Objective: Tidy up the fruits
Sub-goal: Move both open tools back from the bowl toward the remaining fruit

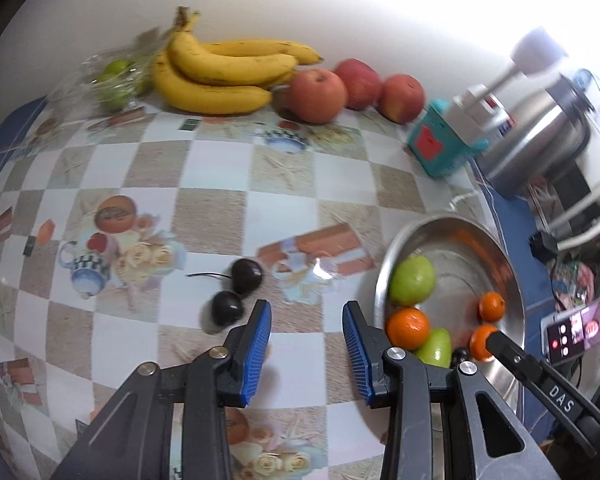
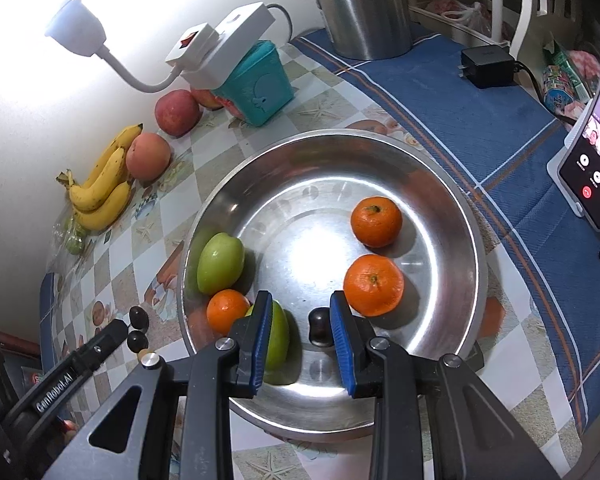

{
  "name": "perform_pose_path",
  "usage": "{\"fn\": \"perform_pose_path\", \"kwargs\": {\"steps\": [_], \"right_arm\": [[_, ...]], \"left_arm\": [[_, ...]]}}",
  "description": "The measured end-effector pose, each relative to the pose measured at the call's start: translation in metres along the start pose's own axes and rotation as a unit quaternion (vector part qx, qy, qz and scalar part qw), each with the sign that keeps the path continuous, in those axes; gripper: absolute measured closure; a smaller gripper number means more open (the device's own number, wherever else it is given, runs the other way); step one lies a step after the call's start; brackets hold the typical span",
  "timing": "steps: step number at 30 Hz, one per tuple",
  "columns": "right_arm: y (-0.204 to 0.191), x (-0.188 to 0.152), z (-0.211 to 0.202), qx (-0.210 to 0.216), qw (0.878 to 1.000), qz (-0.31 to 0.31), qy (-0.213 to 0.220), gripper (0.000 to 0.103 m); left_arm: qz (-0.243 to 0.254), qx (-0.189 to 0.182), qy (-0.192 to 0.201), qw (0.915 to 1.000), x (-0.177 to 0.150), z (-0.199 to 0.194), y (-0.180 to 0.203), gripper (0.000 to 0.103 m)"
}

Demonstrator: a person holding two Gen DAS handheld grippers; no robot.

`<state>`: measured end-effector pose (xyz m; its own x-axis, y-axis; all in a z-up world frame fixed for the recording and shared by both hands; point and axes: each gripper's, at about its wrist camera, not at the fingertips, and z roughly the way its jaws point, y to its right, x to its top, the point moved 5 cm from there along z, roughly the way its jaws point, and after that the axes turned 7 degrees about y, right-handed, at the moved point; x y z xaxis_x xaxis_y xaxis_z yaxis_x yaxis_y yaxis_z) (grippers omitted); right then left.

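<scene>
While left tool [image 1: 306, 320] gapes beside cherries [image 1: 236, 292], right tool [image 2: 300, 314] gapes over bowl [image 2: 440, 184], straddling cherry [image 2: 320, 326].

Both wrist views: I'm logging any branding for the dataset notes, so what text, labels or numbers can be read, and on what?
"DAS": on the right gripper arm, seen from the left wrist view.
"GenRobot.AI": on the left gripper arm, seen from the right wrist view.
Phone screen: call icons only, captions too small.
Packet behind phone: print blurred.
Teal box red label: unreadable.
</scene>
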<state>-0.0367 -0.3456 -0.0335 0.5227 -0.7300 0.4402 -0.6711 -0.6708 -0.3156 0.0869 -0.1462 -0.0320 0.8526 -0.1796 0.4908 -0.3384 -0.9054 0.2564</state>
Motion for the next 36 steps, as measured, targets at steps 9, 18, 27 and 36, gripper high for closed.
{"fn": "perform_pose_path", "kwargs": {"steps": [9,18,27,36], "right_arm": [[-0.010,-0.003,0.003,-0.009,1.000,-0.024,-0.006,0.056],[-0.013,-0.005,0.008,-0.027,0.998,-0.049,-0.009,0.042],[-0.016,-0.007,0.009,-0.030,0.998,-0.060,-0.006,0.018],[-0.017,-0.007,0.010,-0.034,0.997,-0.065,-0.007,0.018]], "left_arm": [[-0.028,0.032,-0.001,0.9991,0.003,-0.001,-0.023,0.040],[-0.028,0.079,-0.008,0.9964,0.000,0.004,-0.035,0.021],[-0.029,0.101,-0.005,0.9945,-0.001,0.006,-0.040,0.007],[-0.027,0.106,0.008,0.9939,0.001,0.003,-0.042,0.000]]}}
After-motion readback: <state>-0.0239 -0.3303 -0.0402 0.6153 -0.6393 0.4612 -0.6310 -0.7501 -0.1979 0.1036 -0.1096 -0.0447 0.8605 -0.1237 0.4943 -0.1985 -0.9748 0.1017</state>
